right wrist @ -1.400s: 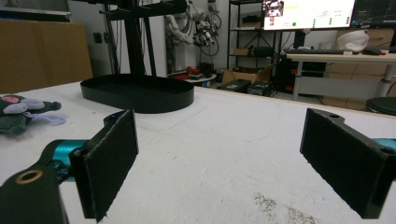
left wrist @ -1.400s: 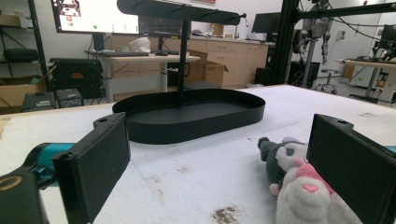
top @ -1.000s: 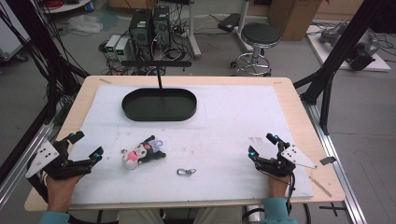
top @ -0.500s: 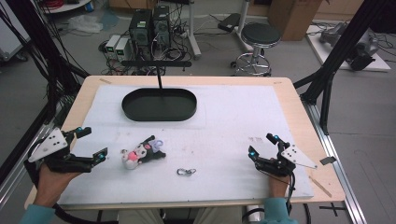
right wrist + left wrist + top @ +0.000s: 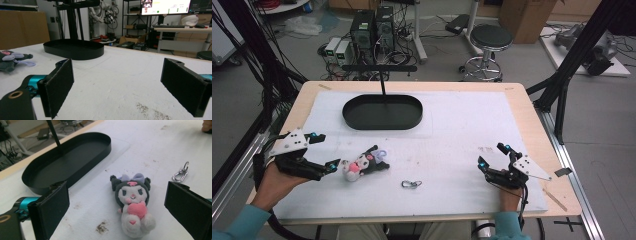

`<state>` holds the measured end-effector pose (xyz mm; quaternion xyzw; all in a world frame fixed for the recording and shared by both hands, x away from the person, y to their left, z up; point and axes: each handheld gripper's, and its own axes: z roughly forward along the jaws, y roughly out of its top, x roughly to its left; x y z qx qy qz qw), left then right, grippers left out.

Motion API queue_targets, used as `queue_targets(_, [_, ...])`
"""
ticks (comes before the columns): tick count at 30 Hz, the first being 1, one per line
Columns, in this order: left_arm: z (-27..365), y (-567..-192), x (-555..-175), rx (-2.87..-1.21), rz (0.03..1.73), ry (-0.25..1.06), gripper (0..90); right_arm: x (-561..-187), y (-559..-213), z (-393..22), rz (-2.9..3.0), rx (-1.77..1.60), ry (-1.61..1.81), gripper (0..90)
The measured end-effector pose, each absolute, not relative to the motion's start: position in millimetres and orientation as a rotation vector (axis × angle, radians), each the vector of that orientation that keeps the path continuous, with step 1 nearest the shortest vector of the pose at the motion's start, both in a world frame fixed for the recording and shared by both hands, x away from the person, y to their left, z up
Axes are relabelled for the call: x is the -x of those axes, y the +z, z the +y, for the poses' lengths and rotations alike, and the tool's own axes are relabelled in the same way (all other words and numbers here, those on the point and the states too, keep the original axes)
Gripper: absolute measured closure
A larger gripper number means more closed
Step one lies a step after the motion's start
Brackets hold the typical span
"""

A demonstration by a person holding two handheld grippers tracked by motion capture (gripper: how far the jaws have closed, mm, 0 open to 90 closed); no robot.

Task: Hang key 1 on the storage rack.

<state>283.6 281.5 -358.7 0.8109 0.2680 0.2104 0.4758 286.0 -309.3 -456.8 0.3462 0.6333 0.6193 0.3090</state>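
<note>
Both pairs of jaws gape wide, gripping nothing.
High view: left gripper [image 5: 323,151] just beside the plush toy [image 5: 364,164] on the white mat [image 5: 462,130]; right gripper [image 5: 493,156] well apart.
Left gripper view: toy between the jaws, black tray [image 5: 67,160] behind, carabiner [image 5: 181,173] near.
Right gripper view: desks and a monitor [image 5: 165,7] beyond the table.

Even, bright overhead room light falls on the white mat [image 5: 462,135], with only soft, short shadows around the black tray [image 5: 382,112]. The high view is slightly soft and grainy. In the right gripper view, a lit monitor [image 5: 165,6] beyond the tray glares, overexposed; the near jaws blur slightly.
</note>
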Motion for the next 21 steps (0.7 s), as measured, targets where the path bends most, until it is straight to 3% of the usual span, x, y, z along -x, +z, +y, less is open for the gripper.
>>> queue_targets(21, [248.5,-379.7,-299.0,-2.24,0.719,0.43,6.3,-286.0,-456.7,-309.3,1.678,-0.916,1.635,10.7])
